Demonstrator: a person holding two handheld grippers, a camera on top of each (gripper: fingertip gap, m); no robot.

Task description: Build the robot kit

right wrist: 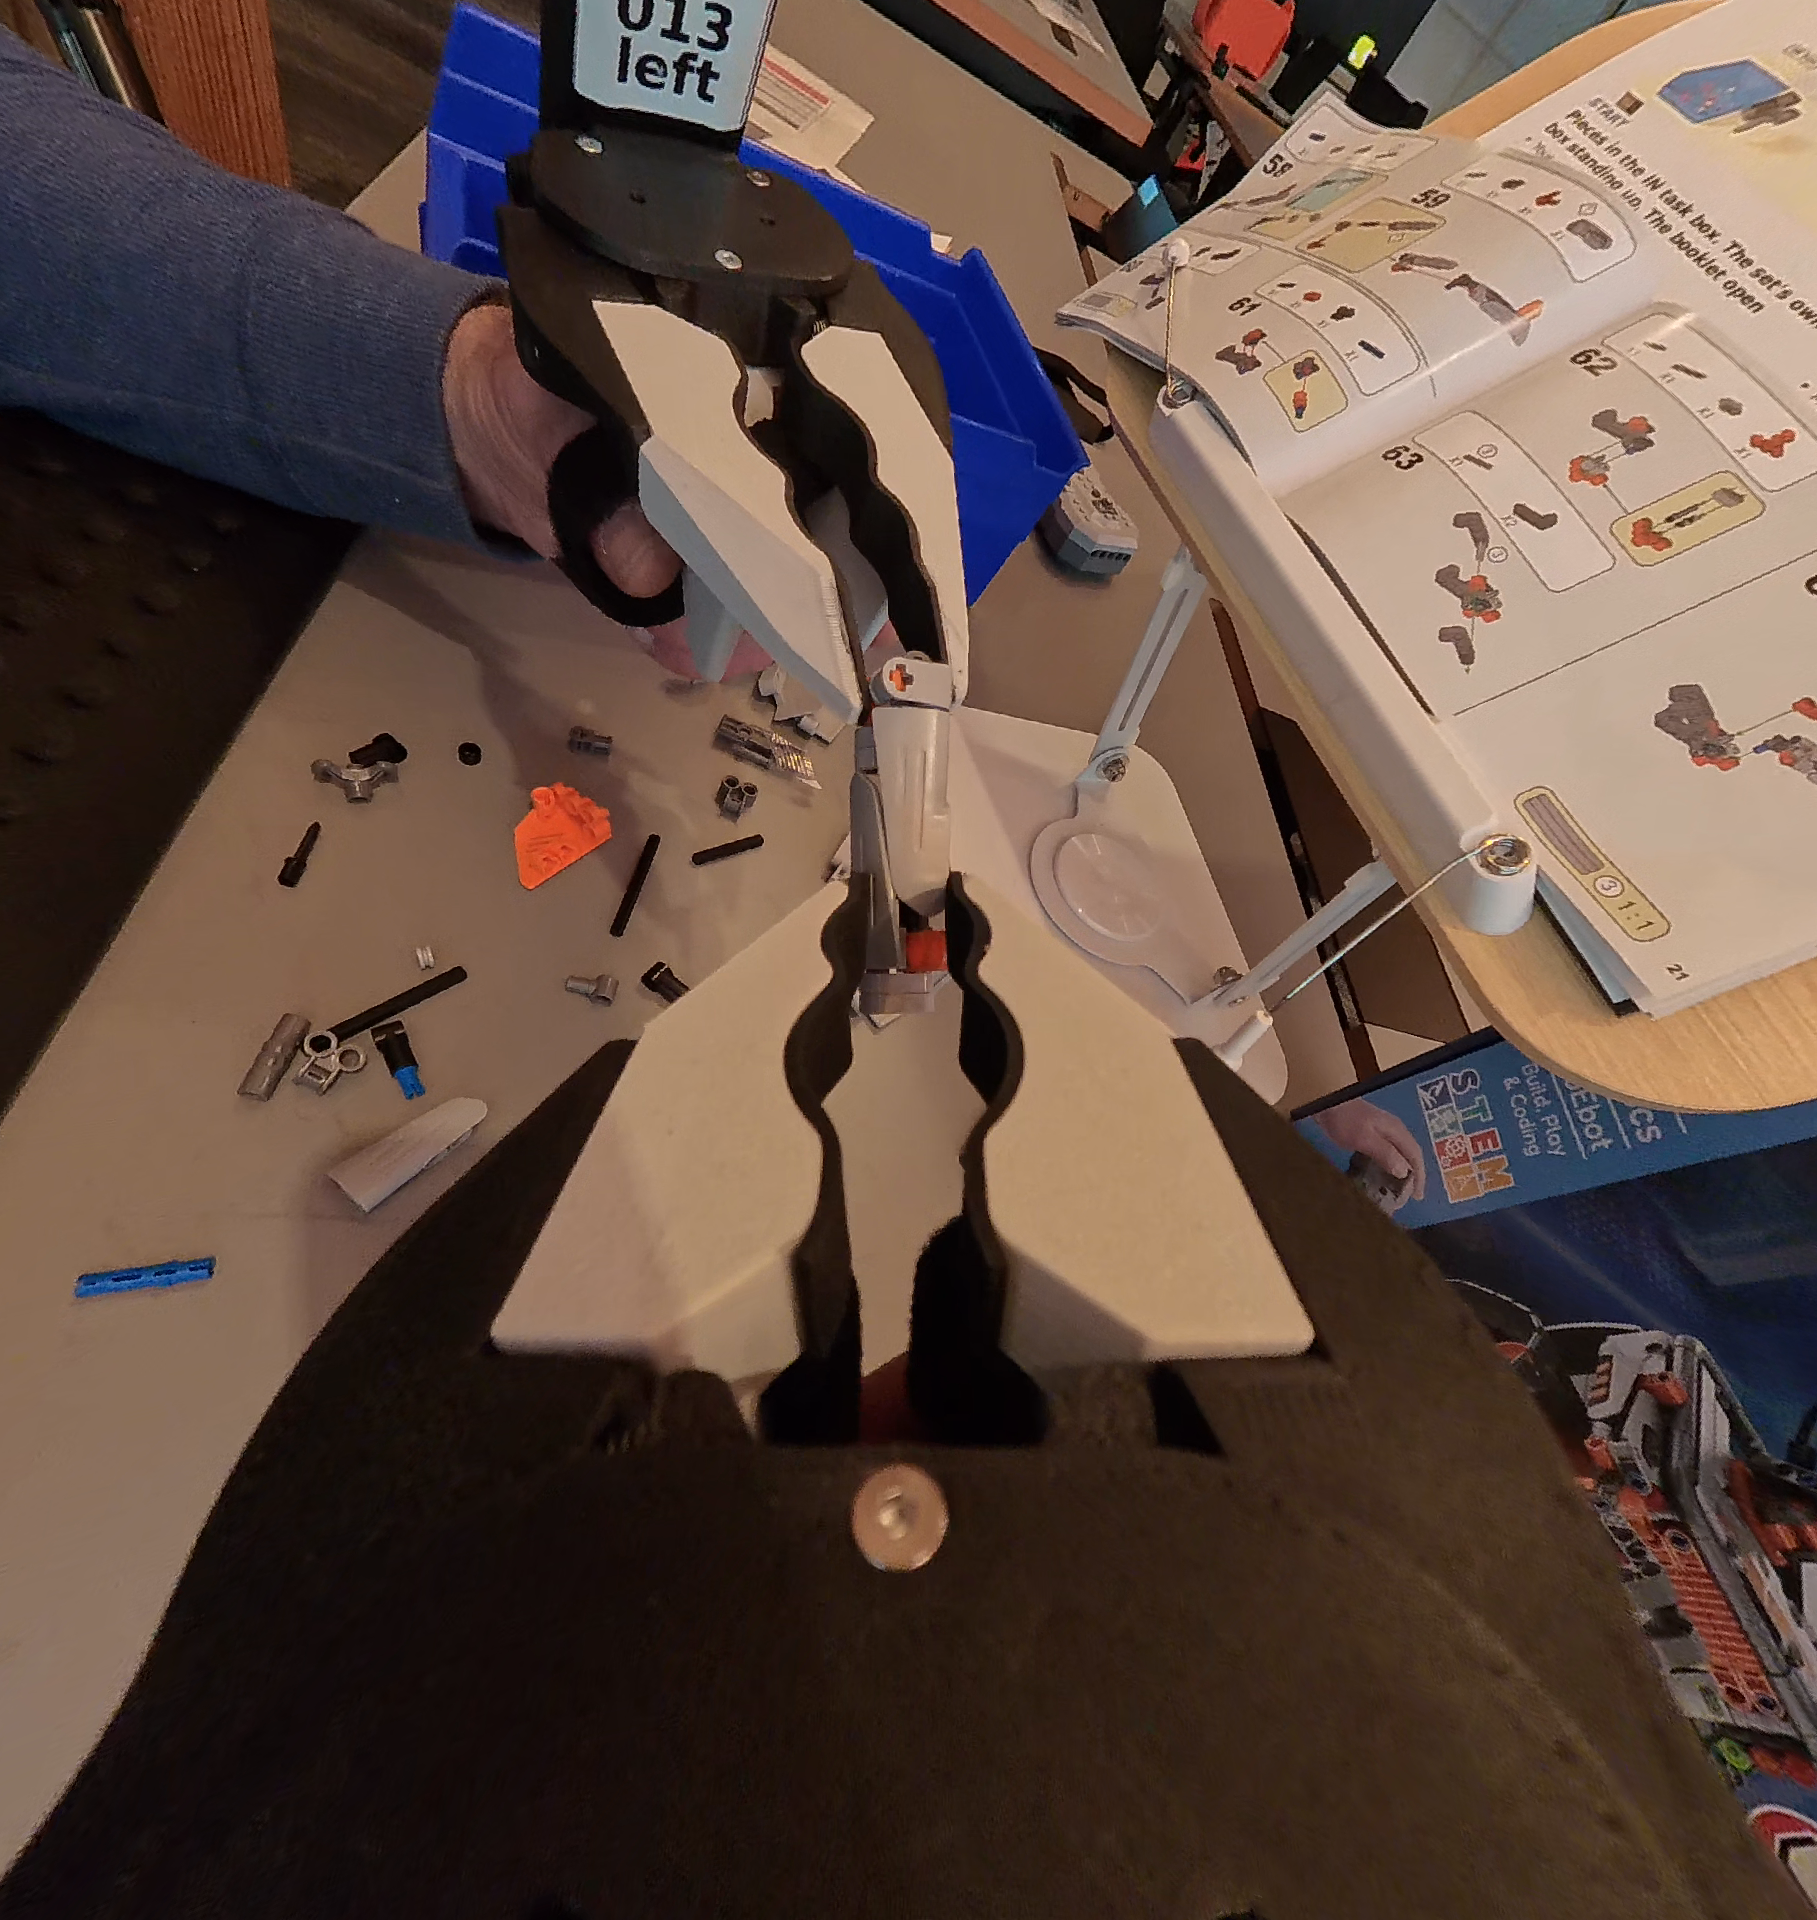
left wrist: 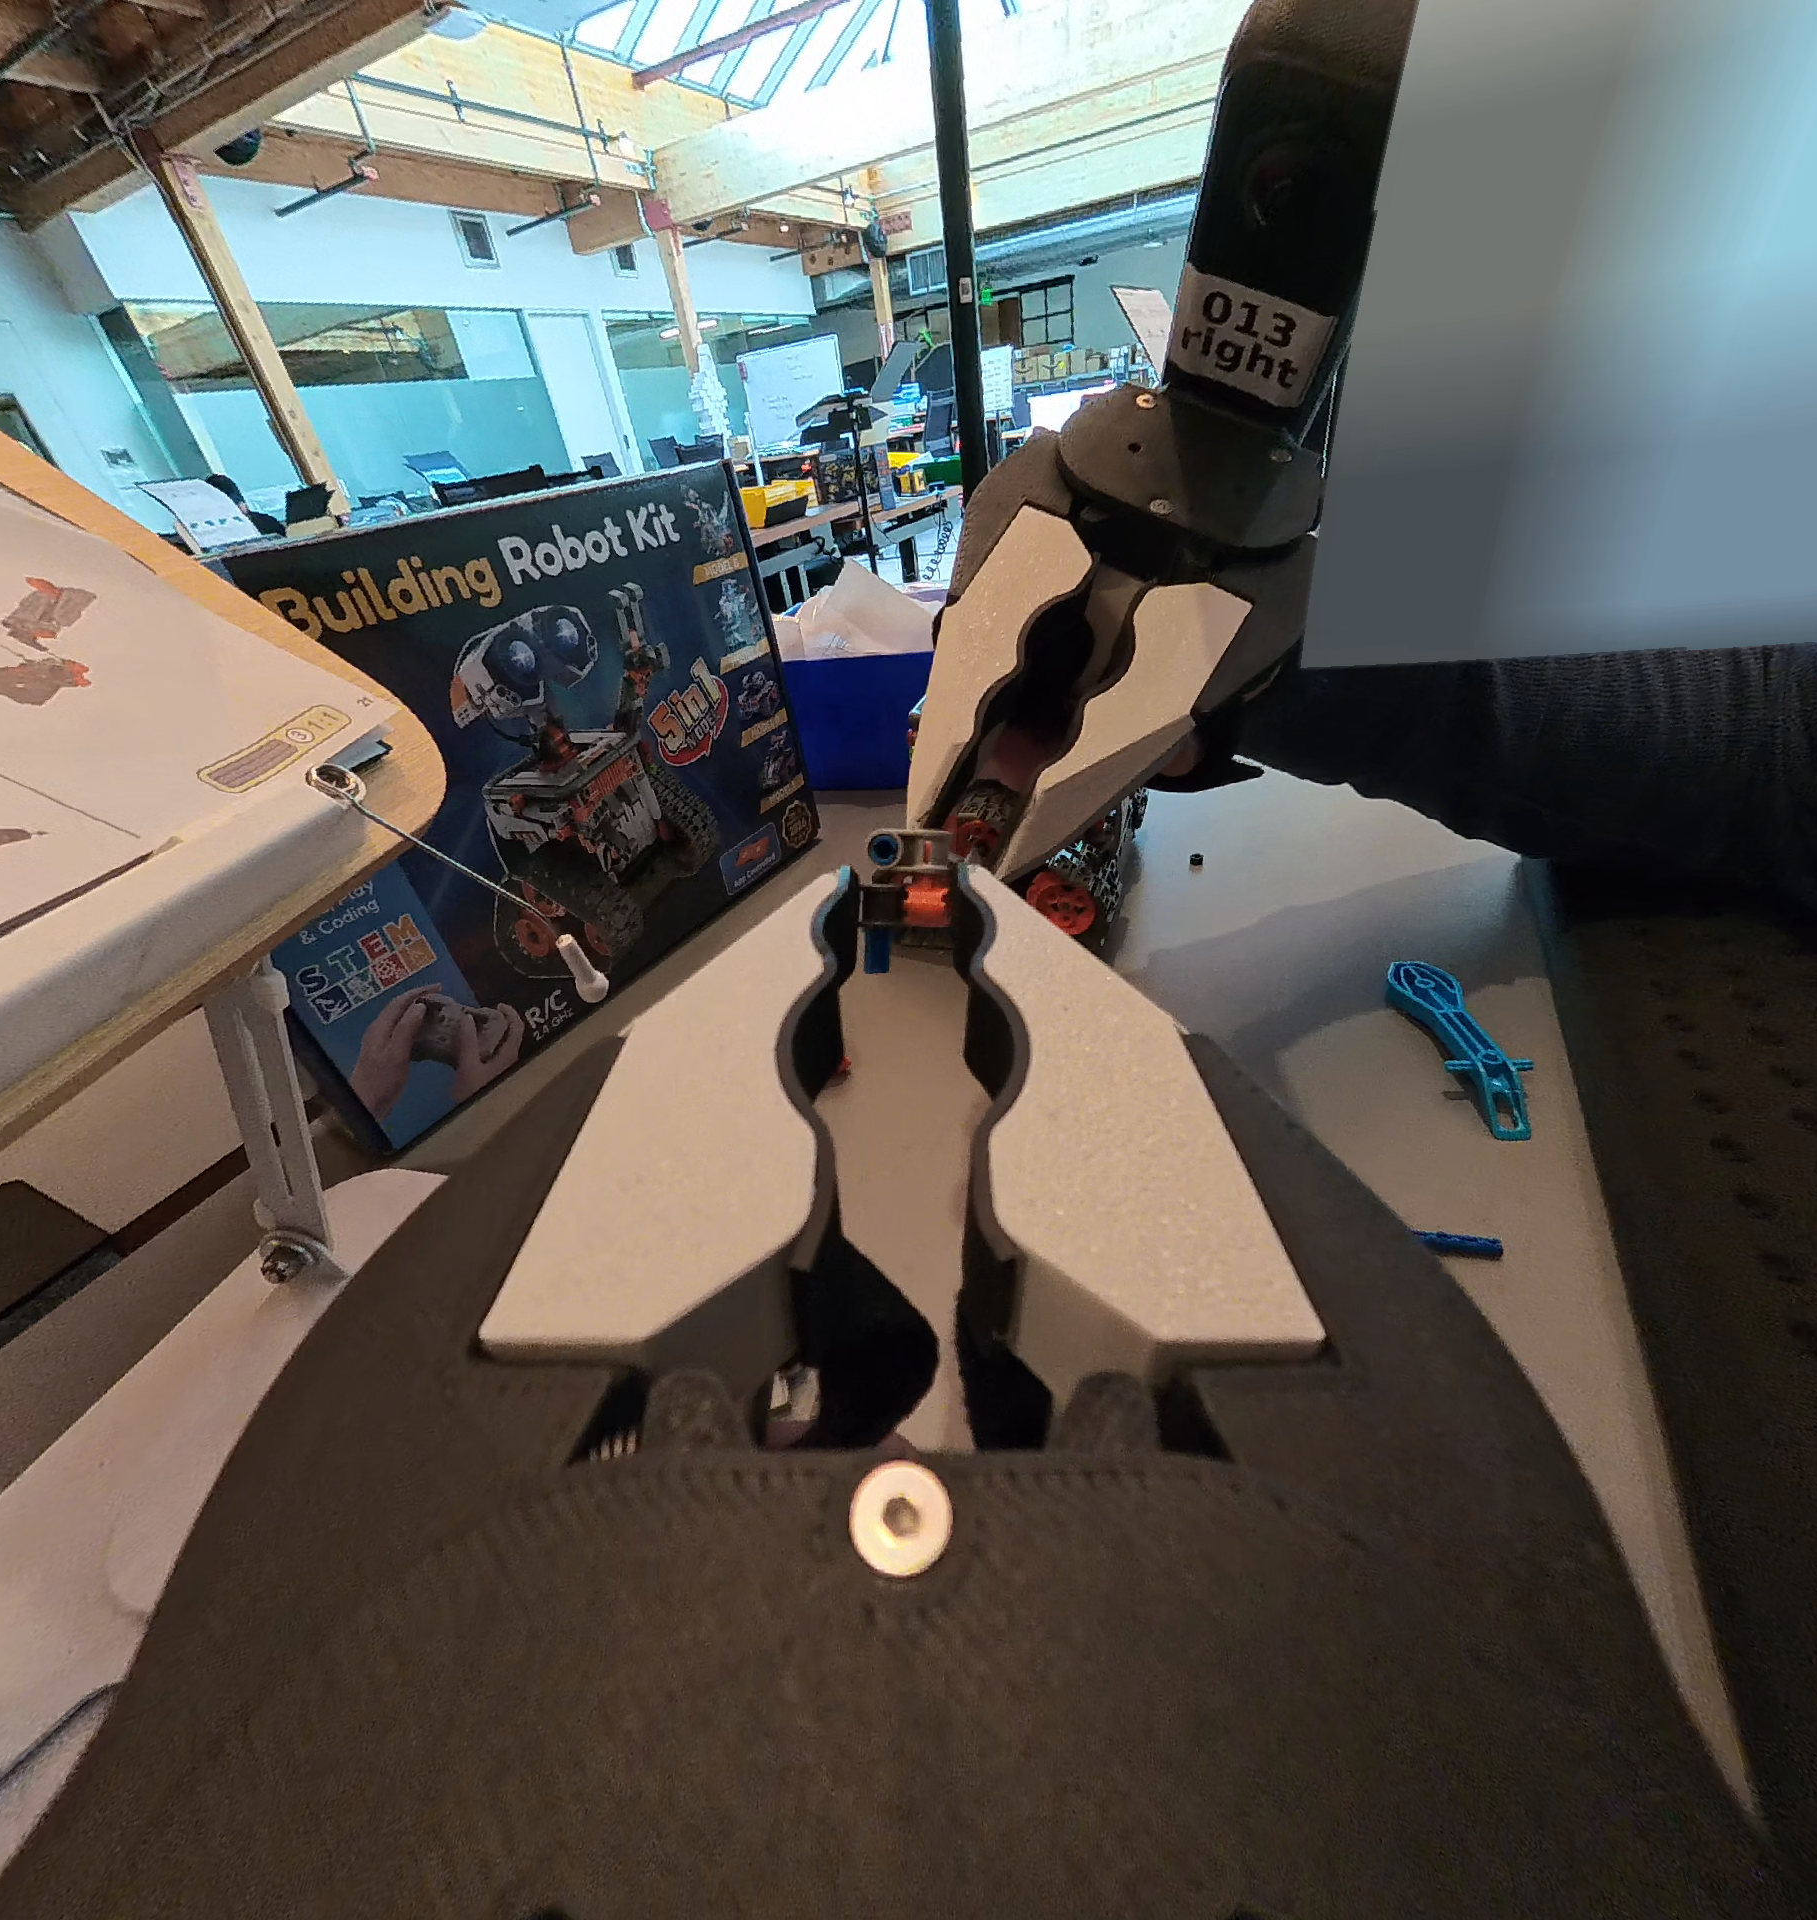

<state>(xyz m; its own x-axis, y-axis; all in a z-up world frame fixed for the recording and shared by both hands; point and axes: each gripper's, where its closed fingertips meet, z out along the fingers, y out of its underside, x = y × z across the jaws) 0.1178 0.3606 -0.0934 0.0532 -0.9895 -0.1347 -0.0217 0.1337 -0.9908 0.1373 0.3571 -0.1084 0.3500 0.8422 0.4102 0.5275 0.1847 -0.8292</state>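
Brick-built assembly [right wrist: 909,831] — grey, white and orange pieces pinned together with a blue pin [left wrist: 876,940] at one end — sits raised above the surface [right wrist: 156,1351], caught between the two hand-held grippers. Left hand-held gripper [left wrist: 904,883] is clenched on one end of it, fingertips pinching the small grey-and-orange cluster. Right hand-held gripper [right wrist: 904,914] grasps the other end, fingers closed on the grey block with the orange stud; a long white shell piece runs between the two grips. In the left wrist view the right tool also seems to bear against a tracked base with orange wheels [left wrist: 1065,899], though I cannot tell if it is joined to the held part.

Writing is all over: white stickers with printed characters on both tool handles, a dark blue kit box [left wrist: 530,790] with a robot picture and printed lettering standing at the back of the surface, and an open instruction booklet [right wrist: 1506,499] with numbered steps on a tilted wooden stand [right wrist: 1610,1060], pages held by wire clips.

Loose parts lie on the surface — an orange wedge [right wrist: 561,836], black axles and pins, grey connectors, a white curved panel [right wrist: 405,1153], a blue beam [right wrist: 145,1276]. A blue lever tool [left wrist: 1460,1044] lies near the dark mat. Blue bin [right wrist: 987,416] behind.
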